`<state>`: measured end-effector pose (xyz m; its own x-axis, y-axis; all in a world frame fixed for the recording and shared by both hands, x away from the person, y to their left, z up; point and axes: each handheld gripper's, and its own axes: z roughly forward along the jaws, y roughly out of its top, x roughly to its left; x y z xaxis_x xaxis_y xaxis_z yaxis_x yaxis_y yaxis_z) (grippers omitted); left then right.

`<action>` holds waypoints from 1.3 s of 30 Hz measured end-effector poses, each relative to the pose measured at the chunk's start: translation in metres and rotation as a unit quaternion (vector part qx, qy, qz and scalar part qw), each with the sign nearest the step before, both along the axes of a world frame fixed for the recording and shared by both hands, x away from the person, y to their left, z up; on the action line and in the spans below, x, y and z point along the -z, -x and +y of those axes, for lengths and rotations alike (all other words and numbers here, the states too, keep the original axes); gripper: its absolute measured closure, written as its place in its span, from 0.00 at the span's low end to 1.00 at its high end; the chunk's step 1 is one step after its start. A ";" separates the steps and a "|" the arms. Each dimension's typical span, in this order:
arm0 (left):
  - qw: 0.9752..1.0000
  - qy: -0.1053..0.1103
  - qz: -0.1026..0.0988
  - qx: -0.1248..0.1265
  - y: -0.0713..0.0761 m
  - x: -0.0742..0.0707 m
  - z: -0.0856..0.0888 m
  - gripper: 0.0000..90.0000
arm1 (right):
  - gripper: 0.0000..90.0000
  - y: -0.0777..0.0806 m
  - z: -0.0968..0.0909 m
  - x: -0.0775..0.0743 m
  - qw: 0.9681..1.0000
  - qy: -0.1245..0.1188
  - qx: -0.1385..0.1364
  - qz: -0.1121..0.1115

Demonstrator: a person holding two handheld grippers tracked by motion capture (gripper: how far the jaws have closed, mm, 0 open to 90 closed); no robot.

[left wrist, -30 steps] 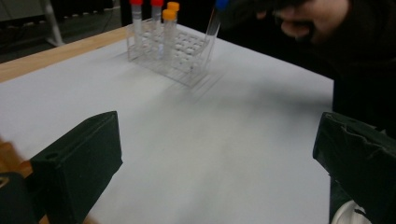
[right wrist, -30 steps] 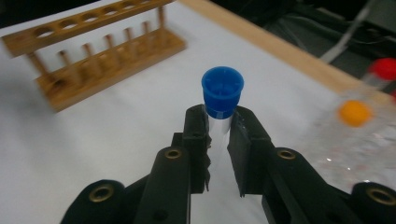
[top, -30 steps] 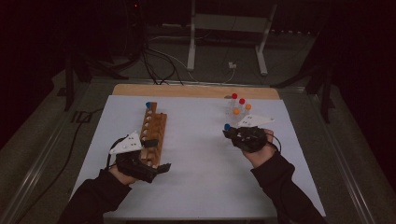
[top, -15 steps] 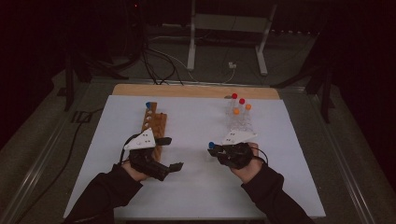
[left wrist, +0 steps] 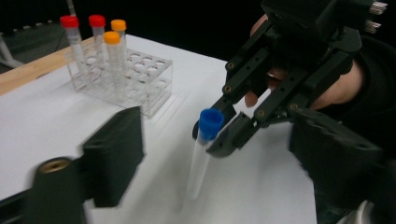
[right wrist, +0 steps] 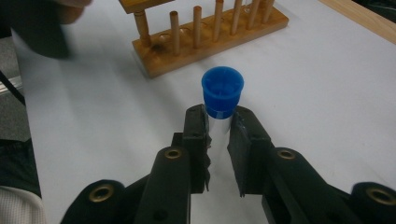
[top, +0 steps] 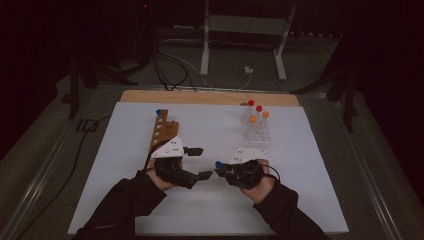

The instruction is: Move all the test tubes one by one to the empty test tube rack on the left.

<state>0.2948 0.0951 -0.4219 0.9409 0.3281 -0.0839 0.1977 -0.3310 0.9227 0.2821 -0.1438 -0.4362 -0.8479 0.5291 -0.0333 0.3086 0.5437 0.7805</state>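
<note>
1. High view: the right gripper (top: 220, 172) clamps a blue-capped tube (top: 218, 164), with the left gripper (top: 199, 162) just beside it, jaws apart and having just been closing, nothing pressed between them. The wooden rack (top: 162, 131) lies behind the left gripper.
2. Left gripper view: the tube (left wrist: 201, 154) hangs between its spread jaws, ahead; the clear rack (left wrist: 122, 77) stands beyond.
3. Right gripper view: jaws pinch the tube (right wrist: 222, 95) just under its cap.

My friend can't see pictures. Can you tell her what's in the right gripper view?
The right tool is shut on a clear tube with a blue cap, held just under the cap above a white table. Behind it stands a wooden rack with pegs and holes.
</note>
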 end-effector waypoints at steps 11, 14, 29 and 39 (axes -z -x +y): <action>0.999 -0.022 -0.028 0.010 -0.005 0.005 -0.019 0.65 | 0.86 0.001 0.002 -0.001 1.000 -0.003 -0.004 0.000; 0.999 -0.023 -0.028 0.016 -0.006 0.007 -0.021 0.71 | 0.86 0.001 0.001 -0.001 1.000 -0.004 -0.004 0.000; 0.998 -0.044 -0.039 0.020 -0.009 0.011 -0.025 0.85 | 0.86 0.000 0.001 0.000 1.000 -0.004 -0.004 0.003; 0.998 -0.045 -0.044 0.007 -0.012 0.004 -0.019 0.86 | 0.72 0.000 -0.002 -0.002 1.000 -0.020 -0.001 0.002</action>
<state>0.3066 0.0758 -0.4254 0.9479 0.3175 0.0279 0.1128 -0.4160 0.9023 0.2824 -0.1456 -0.4340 -0.8487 0.5289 -0.0091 0.3105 0.5121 0.8008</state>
